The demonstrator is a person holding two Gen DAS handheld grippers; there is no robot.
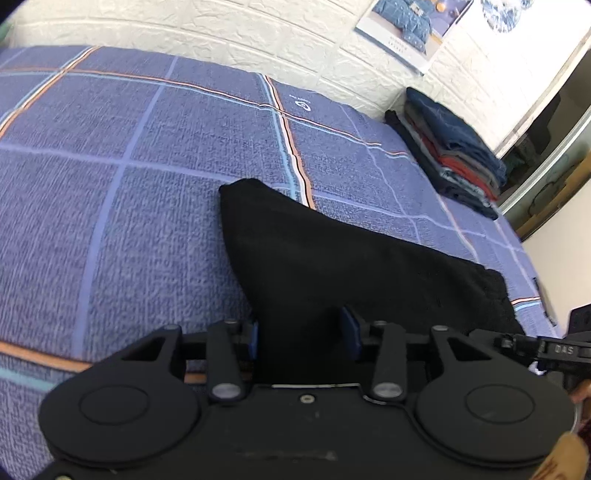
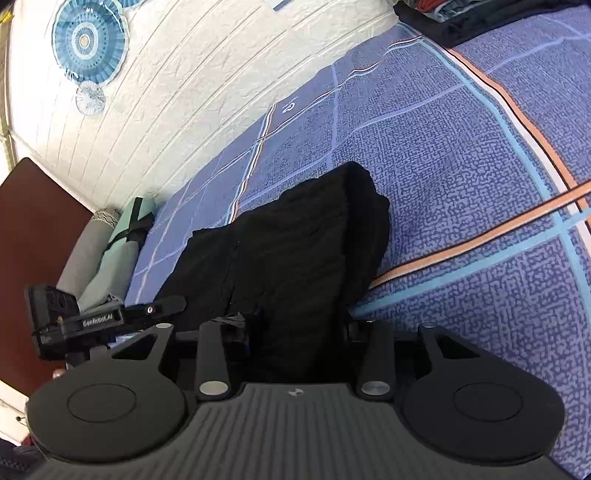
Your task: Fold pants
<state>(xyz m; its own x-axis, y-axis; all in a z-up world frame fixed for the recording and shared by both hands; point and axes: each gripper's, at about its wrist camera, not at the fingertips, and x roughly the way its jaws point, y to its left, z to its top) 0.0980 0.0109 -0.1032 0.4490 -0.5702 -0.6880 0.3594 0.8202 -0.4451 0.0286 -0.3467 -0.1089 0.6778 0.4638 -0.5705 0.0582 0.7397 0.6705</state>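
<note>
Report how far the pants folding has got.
Done: earlier garments sit in a folded stack by the wall. In hand: the black pants are gripped by both the left gripper and right gripper, bunched above the bedspread. Left: laying them flat and finishing the folds.

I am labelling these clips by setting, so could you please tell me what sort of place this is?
Most likely a bedroom: a bed with a checked purple cover against a white wall, a stack of folded clothes, and black pants spread for folding.
</note>
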